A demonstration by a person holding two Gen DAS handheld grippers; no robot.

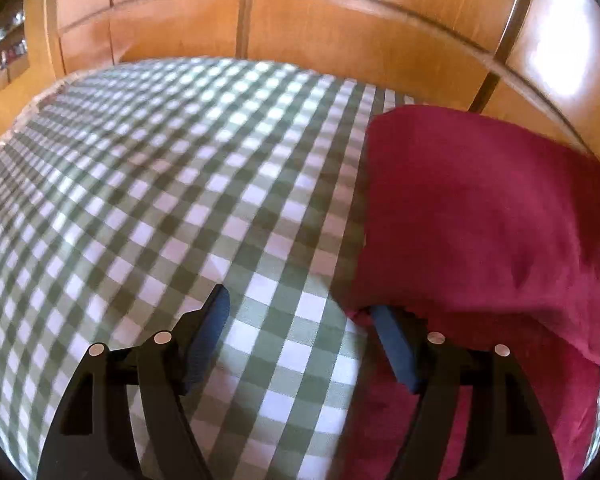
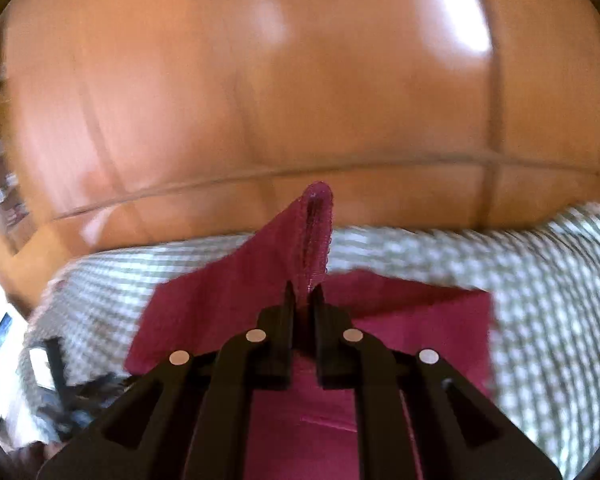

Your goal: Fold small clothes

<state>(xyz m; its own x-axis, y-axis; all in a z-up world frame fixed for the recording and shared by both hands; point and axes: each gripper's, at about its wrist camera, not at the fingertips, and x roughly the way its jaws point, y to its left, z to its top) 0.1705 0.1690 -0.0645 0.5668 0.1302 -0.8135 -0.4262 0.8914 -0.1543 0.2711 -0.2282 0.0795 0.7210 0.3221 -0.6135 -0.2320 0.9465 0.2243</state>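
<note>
A corner of the red cloth (image 2: 236, 300) is pinched by the right gripper (image 2: 303, 294) at 12 o'clock, while the left gripper (image 1: 300, 306) is held open over the checked tablecloth (image 1: 160, 184)

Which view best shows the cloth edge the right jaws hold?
Right wrist: the red cloth edge stands pinched in the shut right gripper. Left wrist shows only the cloth lying flat, not the grip.

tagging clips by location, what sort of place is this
Probably a room in a home, likely a dining or living area: a table under a green checked tablecloth, glossy wooden cabinet doors behind it, and a maroon cloth laid out for folding.
</note>
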